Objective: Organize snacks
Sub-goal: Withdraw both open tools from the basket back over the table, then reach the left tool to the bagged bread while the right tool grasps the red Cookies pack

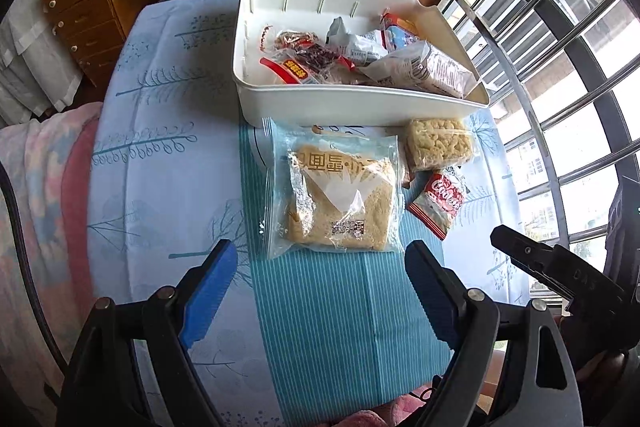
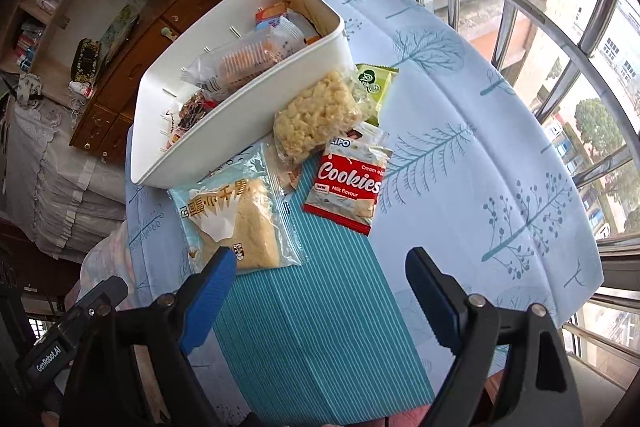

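The left tongs [image 1: 322,267] and the right tongs [image 2: 320,273] both stand apart with nothing between the pads, each above the striped mat [image 1: 340,327] on the tabletop [image 2: 460,167]. The white bin [image 1: 360,107] at the far side holds several snack packets. In front of it, on the mat, lie the bread bag [image 1: 336,195], the rice bar [image 1: 438,143] touching the bin, and the red cookie pack [image 2: 348,183] just beside it.
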Demonstrator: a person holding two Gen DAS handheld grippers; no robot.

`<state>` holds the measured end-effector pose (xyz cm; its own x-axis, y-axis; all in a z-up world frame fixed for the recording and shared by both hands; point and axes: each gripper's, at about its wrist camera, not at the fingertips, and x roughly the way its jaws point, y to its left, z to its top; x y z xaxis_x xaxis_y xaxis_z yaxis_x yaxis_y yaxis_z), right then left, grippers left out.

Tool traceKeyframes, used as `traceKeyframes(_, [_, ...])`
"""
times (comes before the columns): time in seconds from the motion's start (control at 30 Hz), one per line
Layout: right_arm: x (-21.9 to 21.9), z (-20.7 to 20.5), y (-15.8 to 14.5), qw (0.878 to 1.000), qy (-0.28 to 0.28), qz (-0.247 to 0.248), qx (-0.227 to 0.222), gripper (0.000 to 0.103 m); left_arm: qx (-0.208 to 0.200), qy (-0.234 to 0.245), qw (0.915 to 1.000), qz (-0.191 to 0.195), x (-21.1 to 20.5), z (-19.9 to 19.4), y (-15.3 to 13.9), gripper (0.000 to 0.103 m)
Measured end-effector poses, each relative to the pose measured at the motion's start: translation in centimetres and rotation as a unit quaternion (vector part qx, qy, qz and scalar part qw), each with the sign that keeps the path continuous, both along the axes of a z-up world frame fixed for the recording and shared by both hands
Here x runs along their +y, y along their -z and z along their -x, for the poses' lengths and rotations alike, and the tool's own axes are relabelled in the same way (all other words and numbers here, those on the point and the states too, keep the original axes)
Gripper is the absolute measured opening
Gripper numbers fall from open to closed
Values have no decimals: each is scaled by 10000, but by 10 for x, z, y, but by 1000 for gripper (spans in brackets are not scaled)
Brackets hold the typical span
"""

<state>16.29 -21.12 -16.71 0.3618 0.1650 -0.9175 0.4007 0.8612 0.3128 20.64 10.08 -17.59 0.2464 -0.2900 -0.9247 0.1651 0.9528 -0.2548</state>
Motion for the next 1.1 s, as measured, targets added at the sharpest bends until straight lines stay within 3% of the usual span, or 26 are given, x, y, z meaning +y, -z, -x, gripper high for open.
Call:
traceKeyframes(0.3, [-21,-20,30,9971,110,-524,543,87,721,-45,9973,-120,-29,-16,36,85])
traceKeyframes(0.4, [-26,-28,38,9954,105,-668,682,87,911,-64,9958,-15,-39,-21,49,93])
traceKeyframes(0.6, [-32,-47,55,9921,55,-753,1002,87,1190,-100,9927,-163,-60,-34,79,96])
traceKeyframes(0.83, [-32,-70,75,9885,-65,-773,1301,87,1328,-184,9891,-611,-82,-49,111,102])
traceKeyframes(1.1, [-21,-94,86,9883,-245,-542,1406,87,1287,-288,9860,-1019,-98,-65,131,103])
